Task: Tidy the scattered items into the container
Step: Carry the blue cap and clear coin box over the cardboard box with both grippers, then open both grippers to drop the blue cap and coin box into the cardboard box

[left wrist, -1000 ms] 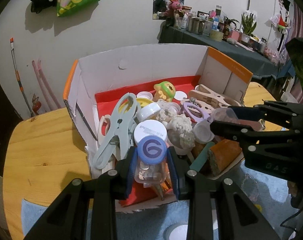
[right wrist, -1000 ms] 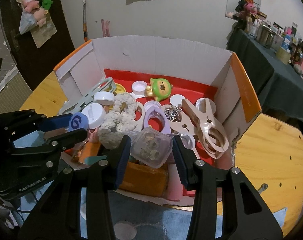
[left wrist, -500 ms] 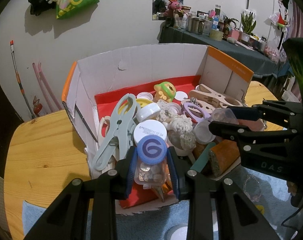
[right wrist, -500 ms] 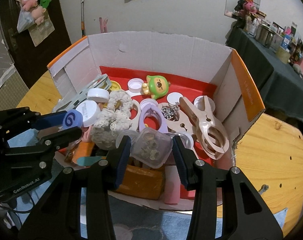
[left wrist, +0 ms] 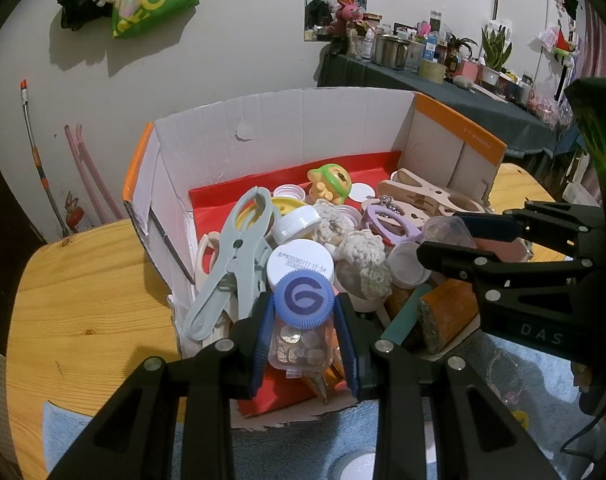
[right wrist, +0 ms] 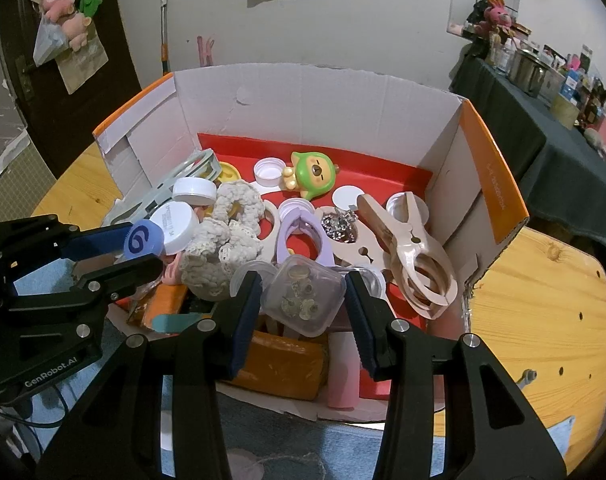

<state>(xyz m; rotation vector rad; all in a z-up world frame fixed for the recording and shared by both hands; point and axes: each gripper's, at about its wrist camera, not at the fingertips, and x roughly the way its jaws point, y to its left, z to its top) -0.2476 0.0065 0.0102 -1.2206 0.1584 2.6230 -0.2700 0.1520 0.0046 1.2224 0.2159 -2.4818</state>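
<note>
A cardboard box (left wrist: 303, 136) with orange rims and a red floor holds a pile of small items. My left gripper (left wrist: 303, 305) is shut on a small clear bottle (left wrist: 299, 344) with a blue cap and coins inside, held over the box's near left corner. In the right wrist view the same gripper (right wrist: 143, 249) and blue cap (right wrist: 143, 238) show at the left. My right gripper (right wrist: 303, 282) is shut on a clear plastic case (right wrist: 303, 300) with small metal pieces inside, above the pile near the box's (right wrist: 303, 112) front wall. It (left wrist: 443, 235) appears at the right of the left wrist view.
In the box lie a green toy (right wrist: 313, 174), a beige clip (right wrist: 411, 248), a grey clip (left wrist: 231, 264), a crocheted piece (right wrist: 223, 248), white caps and an orange block (right wrist: 279, 364). The box stands on a wooden table (left wrist: 83, 300) with a blue cloth (right wrist: 303, 452) in front.
</note>
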